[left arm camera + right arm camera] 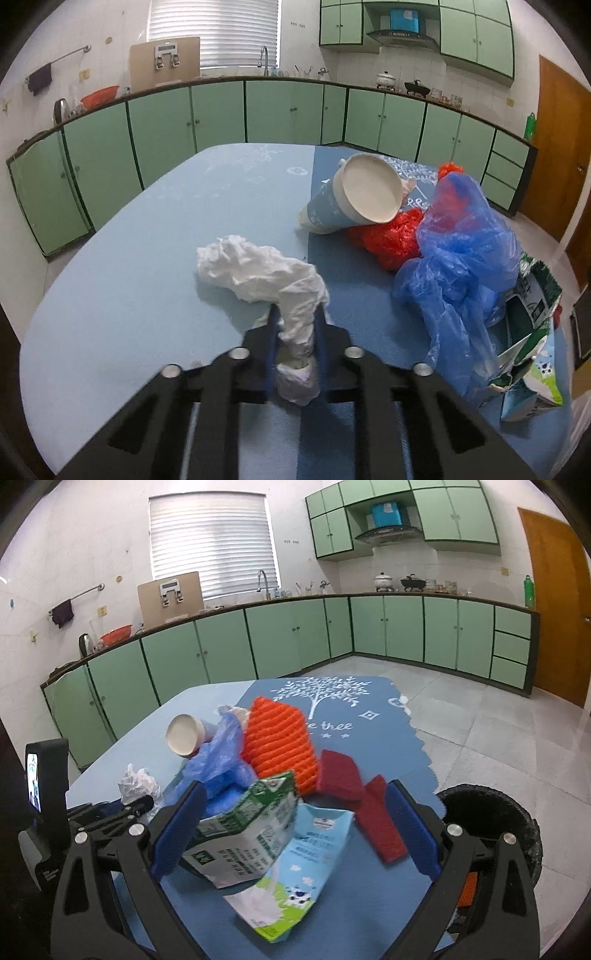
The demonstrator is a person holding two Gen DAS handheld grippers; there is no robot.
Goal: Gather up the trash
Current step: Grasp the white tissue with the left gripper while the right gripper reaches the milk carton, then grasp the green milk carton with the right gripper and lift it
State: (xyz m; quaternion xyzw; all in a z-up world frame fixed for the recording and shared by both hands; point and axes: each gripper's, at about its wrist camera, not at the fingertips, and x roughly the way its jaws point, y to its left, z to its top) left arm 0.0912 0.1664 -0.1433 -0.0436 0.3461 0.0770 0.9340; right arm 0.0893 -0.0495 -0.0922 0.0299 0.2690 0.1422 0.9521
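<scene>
A crumpled white tissue [258, 269] lies on the blue table [129, 295], and my left gripper [297, 321] is shut on its near end. Stacked paper cups [354, 195], a red bag [391, 236], a blue plastic bag [458, 258] and a torn milk carton [532, 332] lie to its right. In the right wrist view my right gripper [295, 805] stands open around the torn milk carton [258, 842], its pads apart from it. The tissue [138, 782], the blue bag [218, 764], a paper cup [184, 734] and the left gripper [144, 805] sit at the left there.
An orange ribbed cloth [280, 742] and dark red pieces [369, 812] lie behind the carton. A black bin [495, 830] lined with a dark bag stands on the floor at the table's right edge. Green cabinets [295, 638] line the far walls.
</scene>
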